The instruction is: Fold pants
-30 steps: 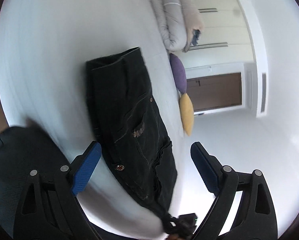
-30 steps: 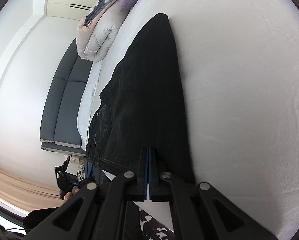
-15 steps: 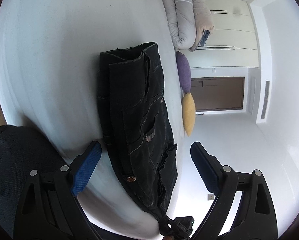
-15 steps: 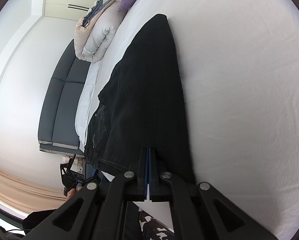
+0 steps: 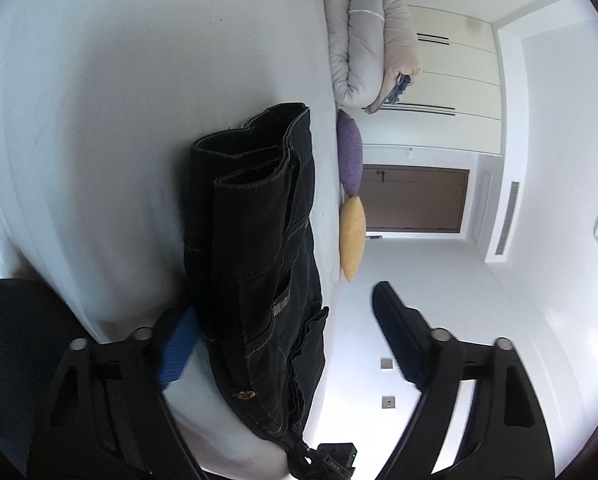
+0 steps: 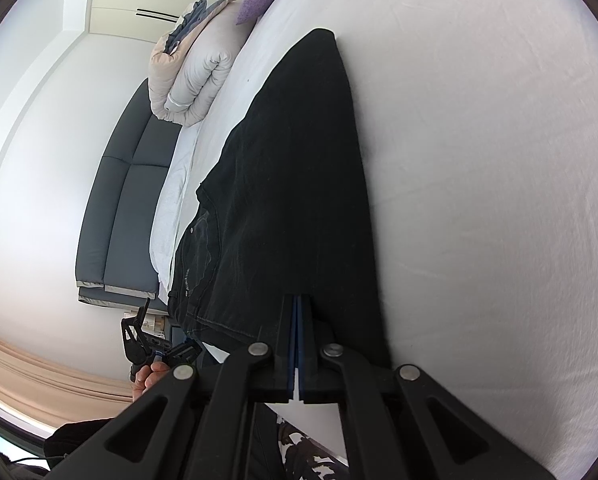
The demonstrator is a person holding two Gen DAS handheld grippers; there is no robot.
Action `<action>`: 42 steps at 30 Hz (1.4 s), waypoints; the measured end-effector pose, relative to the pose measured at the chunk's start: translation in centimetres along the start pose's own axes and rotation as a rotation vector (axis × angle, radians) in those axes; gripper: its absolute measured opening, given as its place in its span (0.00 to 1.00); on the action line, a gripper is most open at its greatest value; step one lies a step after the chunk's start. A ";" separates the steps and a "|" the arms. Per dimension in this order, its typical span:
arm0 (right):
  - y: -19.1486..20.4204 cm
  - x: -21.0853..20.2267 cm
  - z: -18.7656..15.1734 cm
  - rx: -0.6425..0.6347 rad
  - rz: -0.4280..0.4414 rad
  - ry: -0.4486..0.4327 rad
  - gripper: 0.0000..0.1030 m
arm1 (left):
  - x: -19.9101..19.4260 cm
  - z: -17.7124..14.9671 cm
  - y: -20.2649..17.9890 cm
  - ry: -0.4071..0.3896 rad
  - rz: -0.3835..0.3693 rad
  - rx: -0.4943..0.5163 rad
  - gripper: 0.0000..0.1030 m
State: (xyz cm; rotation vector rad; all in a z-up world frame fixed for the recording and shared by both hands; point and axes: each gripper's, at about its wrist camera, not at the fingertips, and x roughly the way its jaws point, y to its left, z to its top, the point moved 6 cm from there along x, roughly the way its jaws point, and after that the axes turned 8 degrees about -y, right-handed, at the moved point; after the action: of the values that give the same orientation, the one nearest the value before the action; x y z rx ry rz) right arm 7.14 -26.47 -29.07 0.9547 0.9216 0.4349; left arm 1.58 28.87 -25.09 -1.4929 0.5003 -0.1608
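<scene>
Since a second ago the left gripper (image 5: 283,328) has dropped closer to the bed (image 5: 119,100) and its fingers (image 5: 177,350) have just been closing, so the waist end of the black pants (image 5: 259,248) now sits between them, the blue pad close against the cloth on one side and the far finger well clear on the other; they are still fairly wide and grip nothing yet. Nothing has shifted at the right gripper (image 6: 297,344): its fingers are pressed fully together at the near edge of the pants, and it looks as if they pinch the fabric there, though the dark cloth makes that hard to confirm. The pants lie lengthwise on the white sheet, folded leg over leg, waistband and button near the bed's edge by the left gripper and the legs running off toward the rolled duvet (image 5: 363,44), the purple cushion (image 5: 349,156) and the yellow cushion (image 5: 353,236) at the far side. Holding one end with the right side probably keeps the garment stretched and anchored while the left lines up on the waistband, so both ends can be lifted together for the next fold. The person's hand (image 6: 149,376) on the left tool shows in the right wrist view.
</scene>
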 end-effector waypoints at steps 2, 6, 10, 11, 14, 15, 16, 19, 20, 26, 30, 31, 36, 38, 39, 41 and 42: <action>0.0 0.0 0.0 0.000 0.001 0.000 0.00 | -0.4 0.0 0.6 -0.013 -0.026 -0.026 0.61; 0.1 -0.1 0.1 -0.002 -0.001 0.004 0.00 | 0.4 1.1 1.5 -0.048 -0.049 -0.090 0.48; 1.1 -0.6 0.4 -0.026 -0.034 0.004 0.00 | 1.0 1.5 1.1 -0.042 -0.051 -0.056 0.30; 1.7 -0.7 0.6 -0.037 -0.045 0.001 0.04 | 1.1 1.6 1.1 -0.042 -0.051 -0.053 0.28; 4.8 -0.6 1.4 -0.100 -0.027 -0.004 0.05 | 1.3 1.8 1.0 -0.041 -0.026 -0.028 0.20; 6.0 -0.3 1.6 -0.128 -0.021 -0.001 0.05 | 1.3 1.9 0.7 -0.042 -0.019 -0.007 0.19; 7.3 0.2 1.9 -0.155 -0.012 0.006 0.05 | 1.4 1.9 0.1 -0.041 -0.013 0.022 0.18; 11.1 3.0 2.8 -0.218 0.021 0.050 0.05 | 1.8 1.8 -1.9 -0.039 0.011 0.123 0.16; 12.1 4.5 3.1 -0.231 0.027 0.075 0.05 | 2.0 1.8 -2.7 -0.038 0.021 0.159 0.15; 14.3 13.8 3.8 -0.278 -0.011 0.217 0.05 | 2.6 0.9 -6.3 -0.038 0.072 0.335 0.13; 12.7 17.9 4.3 -0.222 -0.069 0.260 0.05 | 3.0 -0.5 -8.9 -0.030 0.091 0.452 0.13; 12.0 18.6 4.2 -0.212 -0.087 0.271 0.05 | 3.3 -0.8 -9.7 -0.028 0.095 0.486 0.13; 10.6 19.2 3.9 -0.213 -0.089 0.275 0.00 | 4.4 -3.3 -13.6 -0.012 0.104 0.641 0.13; 10.4 19.2 3.8 -0.229 -0.098 0.260 0.00 | 5.5 -4.8 -15.5 0.000 0.107 0.717 0.13; 10.4 19.2 3.8 -0.232 -0.097 0.250 0.00 | 6.0 -5.6 -16.4 0.007 0.107 0.757 0.13; 10.2 18.9 3.7 -0.242 -0.077 0.229 0.00 | 7.2 -7.8 -18.2 0.031 0.105 0.844 0.13; 10.2 18.7 3.6 -0.240 -0.060 0.224 0.00 | 7.8 -8.7 -19.0 0.041 0.107 0.881 0.13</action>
State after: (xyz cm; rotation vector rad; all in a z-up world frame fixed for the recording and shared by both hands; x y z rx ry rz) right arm 21.32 -10.11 -28.41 0.6664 1.0708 0.5953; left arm 8.74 16.09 -8.23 -0.6028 0.4536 -0.2836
